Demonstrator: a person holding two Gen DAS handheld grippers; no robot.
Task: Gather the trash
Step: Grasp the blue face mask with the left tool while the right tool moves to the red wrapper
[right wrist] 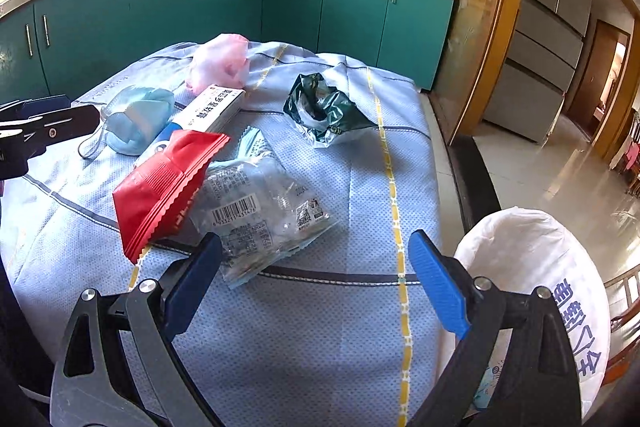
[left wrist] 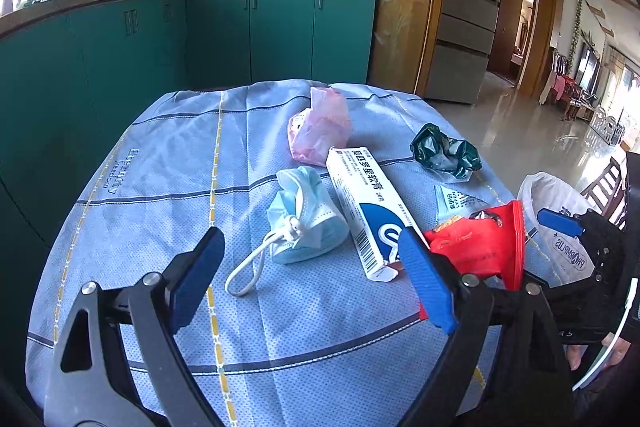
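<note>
Trash lies on a table under a light blue cloth. My left gripper stands open just short of a crumpled blue face mask, nothing between its pads. A white ointment box lies right of the mask, a pink plastic bag behind it, a dark green wrapper farther right. My right gripper is open over bare cloth, near a clear printed wrapper and a red packet. A white bag sits at the table's right edge.
Teal kitchen cabinets run behind the table, with a wok, pot and dish rack on the counter. A fridge and wooden door frame stand to the right, with shiny tiled floor beyond. A chair back shows by the white bag.
</note>
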